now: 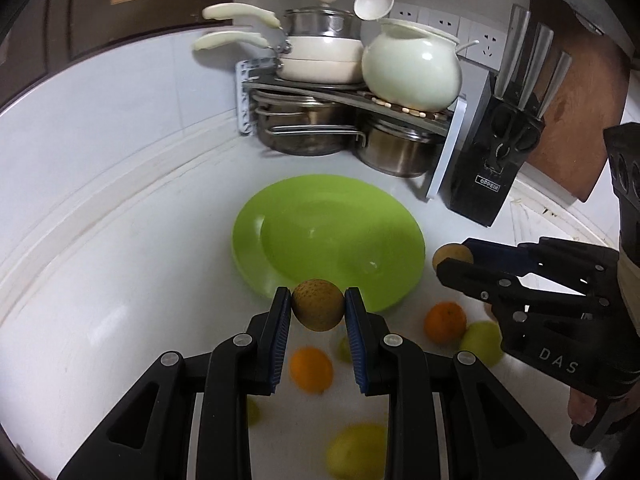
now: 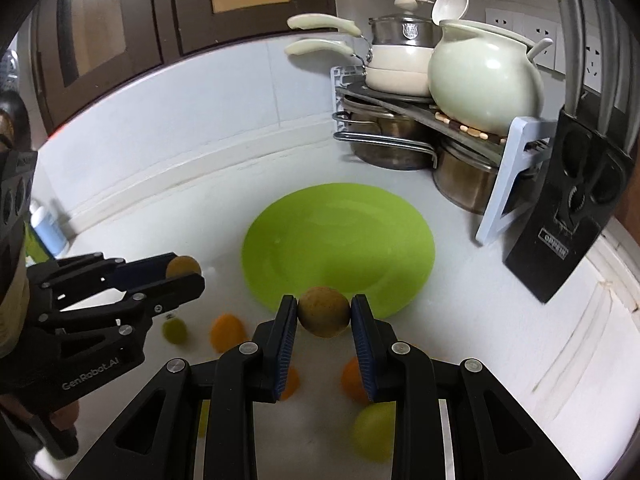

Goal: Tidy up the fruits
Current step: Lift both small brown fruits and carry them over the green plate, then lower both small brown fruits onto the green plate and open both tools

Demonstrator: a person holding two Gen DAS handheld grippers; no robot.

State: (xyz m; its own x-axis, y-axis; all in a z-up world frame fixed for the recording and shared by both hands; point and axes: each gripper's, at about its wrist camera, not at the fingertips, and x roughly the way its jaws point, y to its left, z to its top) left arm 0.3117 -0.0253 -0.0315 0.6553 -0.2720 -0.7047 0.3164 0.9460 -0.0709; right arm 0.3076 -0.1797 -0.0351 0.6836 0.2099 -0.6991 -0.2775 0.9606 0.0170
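My left gripper (image 1: 318,304) is shut on a brown speckled fruit (image 1: 318,310), held above the counter just before the near rim of the green plate (image 1: 280,204). My right gripper (image 2: 324,311) is shut on a second brown fruit (image 2: 324,312), also at the near rim of the plate (image 2: 280,232). Each gripper shows in the other's view: the right one (image 1: 454,258) with its fruit (image 1: 450,254), the left one (image 2: 186,270) with its fruit (image 2: 182,266). The plate holds no fruit. Oranges (image 1: 311,368) (image 1: 445,322) and yellow-green fruits (image 1: 358,454) (image 1: 482,342) lie on the white counter below.
A corner rack (image 1: 340,92) with steel pots and a cream jar (image 1: 412,68) stands behind the plate. A black knife block (image 1: 492,152) and a wooden cutting board (image 1: 576,92) stand to the right. A small white-and-blue bottle (image 2: 48,228) is at far left.
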